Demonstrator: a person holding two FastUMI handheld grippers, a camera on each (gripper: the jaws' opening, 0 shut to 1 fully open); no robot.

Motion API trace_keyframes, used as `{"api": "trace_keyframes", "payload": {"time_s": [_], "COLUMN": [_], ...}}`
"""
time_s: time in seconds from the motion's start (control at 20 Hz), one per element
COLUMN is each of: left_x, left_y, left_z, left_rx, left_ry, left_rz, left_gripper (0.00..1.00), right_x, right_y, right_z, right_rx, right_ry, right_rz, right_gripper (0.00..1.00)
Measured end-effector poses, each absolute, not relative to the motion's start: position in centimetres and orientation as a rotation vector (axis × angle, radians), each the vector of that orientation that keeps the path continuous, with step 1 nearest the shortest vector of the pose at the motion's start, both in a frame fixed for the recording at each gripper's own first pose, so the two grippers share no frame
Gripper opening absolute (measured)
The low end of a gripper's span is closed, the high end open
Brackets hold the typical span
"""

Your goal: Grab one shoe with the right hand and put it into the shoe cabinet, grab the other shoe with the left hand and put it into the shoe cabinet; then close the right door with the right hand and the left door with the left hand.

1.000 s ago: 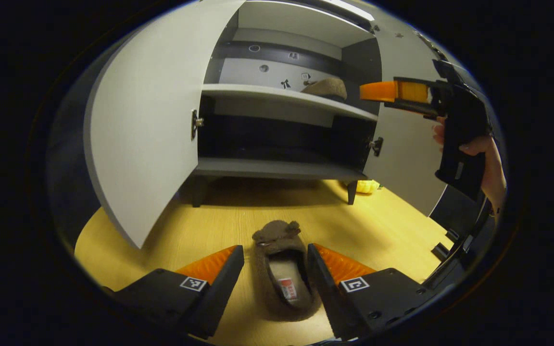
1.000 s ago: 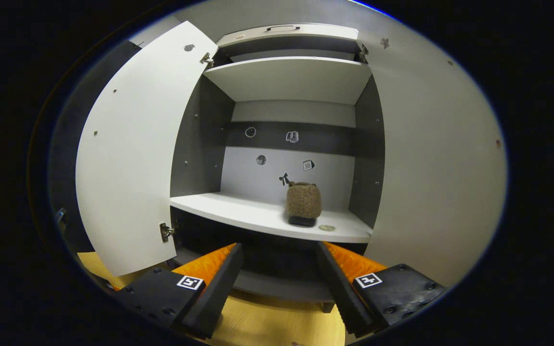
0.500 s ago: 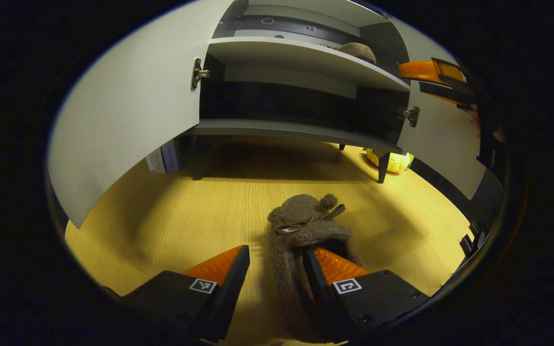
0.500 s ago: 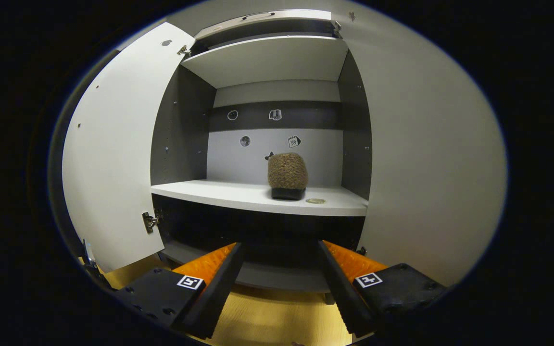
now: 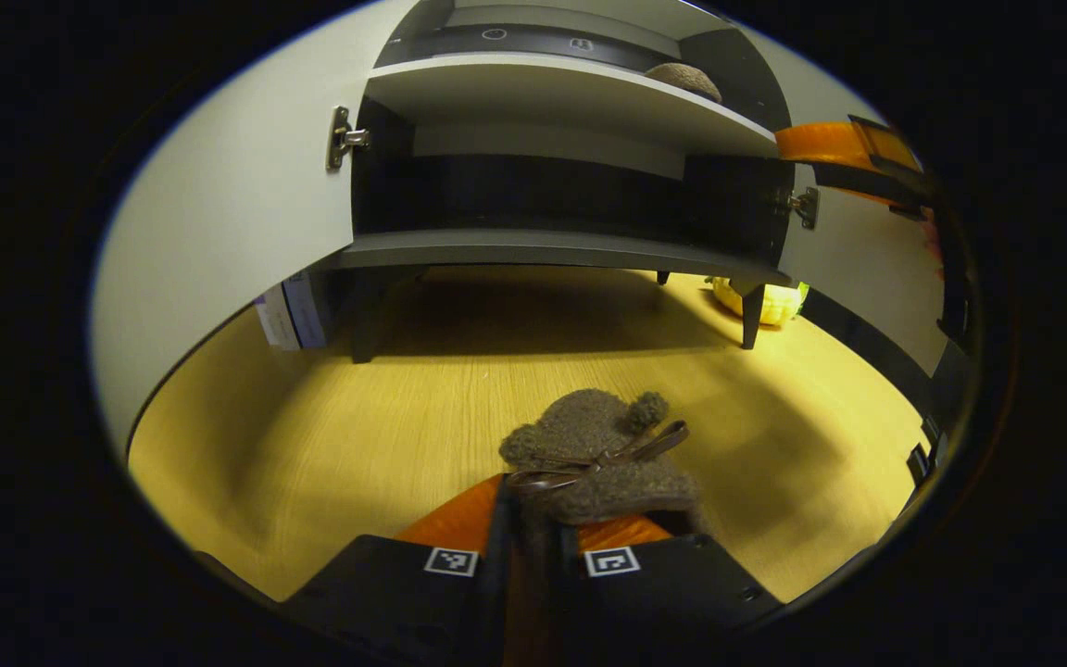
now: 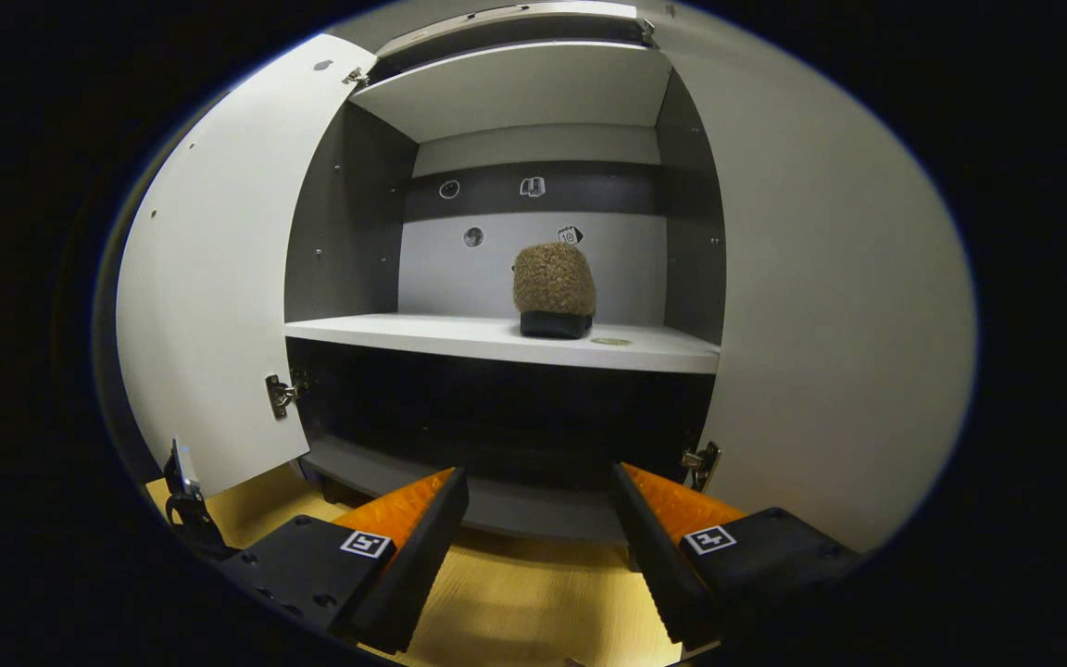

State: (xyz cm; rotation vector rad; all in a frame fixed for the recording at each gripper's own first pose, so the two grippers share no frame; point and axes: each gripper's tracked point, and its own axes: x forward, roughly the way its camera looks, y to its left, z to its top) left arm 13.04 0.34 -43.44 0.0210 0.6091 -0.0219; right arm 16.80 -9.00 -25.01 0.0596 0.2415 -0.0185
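The left gripper (image 5: 533, 547) has now clamped both fingers on the fuzzy brown shoe (image 5: 600, 454) on the yellow floor (image 5: 330, 435), where before they straddled it. The right gripper (image 6: 538, 547) stays spread and empty, facing the other shoe (image 6: 553, 289) on the cabinet's shelf (image 6: 459, 335).

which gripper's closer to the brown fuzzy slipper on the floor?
Left. The left gripper is clamped on the brown fuzzy slipper on the floor; the right gripper hangs open, facing the grey cabinet.

One fuzzy brown shoe (image 5: 594, 454) lies on the wooden floor (image 5: 311, 445) — toe toward the shoe cabinet (image 6: 533, 83). The other shoe (image 6: 553, 289) sits on the middle shelf (image 6: 422, 332) near its right end — both doors open.
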Motion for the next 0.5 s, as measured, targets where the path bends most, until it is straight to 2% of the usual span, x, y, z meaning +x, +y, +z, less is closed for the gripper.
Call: {"api": "trace_keyframes", "payload": {"time_s": [0.1, 0.2, 0.35, 0.5], "left_x": [13.1, 13.0, 12.6, 12.1], "left_y": [0.6, 0.6, 0.6, 0.8], "left_z": [-43.5, -43.6, -42.8, -38.9], "left_rx": [0.06, 0.049, 0.023, 0.061], "left_ry": [0.607, 0.615, 0.63, 0.591], "left_rz": [-0.026, -0.032, -0.016, 0.001], "left_gripper": [0.13, 0.07, 0.05, 0.05], "right_x": [16.9, 16.9, 16.8, 16.7], "right_y": [-9.0, -8.7, -8.5, -8.3], "right_z": [-25.4, -25.8, -25.7, -25.4], "right_rx": [0.043, 0.039, 0.044, 0.044], "right_ry": [0.247, 0.258, 0.259, 0.26], "right_rz": [-0.017, -0.012, -0.006, 0.002], "right_gripper": [0.98, 0.98, 0.99, 0.98]}}
